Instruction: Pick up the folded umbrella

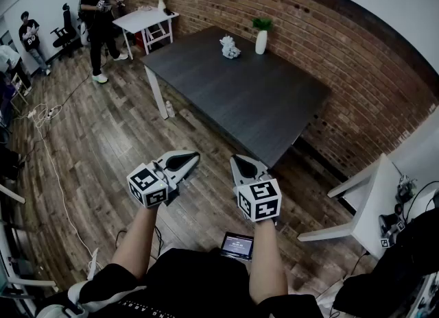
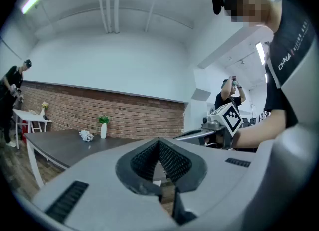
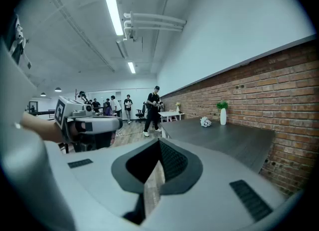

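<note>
Folded umbrella: not to be made out in any of the 3 views.
Left gripper (image 1: 192,157): lower centre-left of the head view, over the wood floor (image 1: 96,138), pointing toward the upper right, with its marker cube (image 1: 147,186) at the rear.
Left jaws: closed tip to tip in the left gripper view, ribbed pads (image 2: 174,161) forming a narrow wedge with nothing gripped.
Right gripper (image 1: 238,162): lower centre of the head view, just right of the left one and apart from it, tips near the closest corner of the dark table (image 1: 274,111), with its marker cube (image 1: 258,200) at the rear.
Right jaws: closed together in the right gripper view, pads (image 3: 172,160) meeting at the tip, holding nothing.
Dark table: centre of the head view, set against the brick wall (image 1: 343,56).
White vase (image 1: 261,41): upright with a green plant, near the table's far edge, upper centre.
Small white ornament (image 1: 230,48): on the table, just left of the vase, not touching it.
Small lit screen (image 1: 237,245): bottom centre, between the 2 forearms.
White table (image 1: 140,18): upper left, with a standing person (image 1: 99,15) in dark clothes just left of it.
Cable (image 1: 58,173): trailing over the floor along the left side.
</note>
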`<state>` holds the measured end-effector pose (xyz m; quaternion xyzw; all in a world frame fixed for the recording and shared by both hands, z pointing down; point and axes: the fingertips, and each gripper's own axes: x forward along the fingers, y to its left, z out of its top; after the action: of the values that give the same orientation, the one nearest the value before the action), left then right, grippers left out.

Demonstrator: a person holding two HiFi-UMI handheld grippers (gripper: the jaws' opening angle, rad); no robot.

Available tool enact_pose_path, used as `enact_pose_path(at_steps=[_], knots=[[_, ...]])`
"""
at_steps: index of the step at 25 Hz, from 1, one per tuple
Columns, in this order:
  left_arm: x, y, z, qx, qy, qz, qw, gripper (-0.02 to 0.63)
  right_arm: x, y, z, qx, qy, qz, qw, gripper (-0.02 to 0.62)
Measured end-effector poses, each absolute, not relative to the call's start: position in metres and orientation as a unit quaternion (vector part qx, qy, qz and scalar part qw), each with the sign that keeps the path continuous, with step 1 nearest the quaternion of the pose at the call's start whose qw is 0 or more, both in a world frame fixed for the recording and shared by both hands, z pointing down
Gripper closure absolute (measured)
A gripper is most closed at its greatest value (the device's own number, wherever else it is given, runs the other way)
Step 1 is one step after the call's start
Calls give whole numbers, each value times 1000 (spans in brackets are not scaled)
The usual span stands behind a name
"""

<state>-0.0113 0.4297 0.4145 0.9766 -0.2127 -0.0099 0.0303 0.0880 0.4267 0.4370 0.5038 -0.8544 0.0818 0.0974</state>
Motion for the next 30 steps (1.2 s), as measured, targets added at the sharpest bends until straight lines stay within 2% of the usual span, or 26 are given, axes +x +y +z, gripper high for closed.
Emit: enact_pose_path(at_steps=[12, 18, 30], knots=[[-4, 438, 416, 977, -205, -26, 42, 604, 86, 430, 434, 494, -861, 72, 99, 586], [-3, 444, 422, 978, -203, -22, 46, 604, 76, 442, 427, 460, -882, 90, 54, 586], [8, 447, 427, 978, -201, -21, 54, 604, 91, 440, 437, 480, -869, 108, 61, 584]])
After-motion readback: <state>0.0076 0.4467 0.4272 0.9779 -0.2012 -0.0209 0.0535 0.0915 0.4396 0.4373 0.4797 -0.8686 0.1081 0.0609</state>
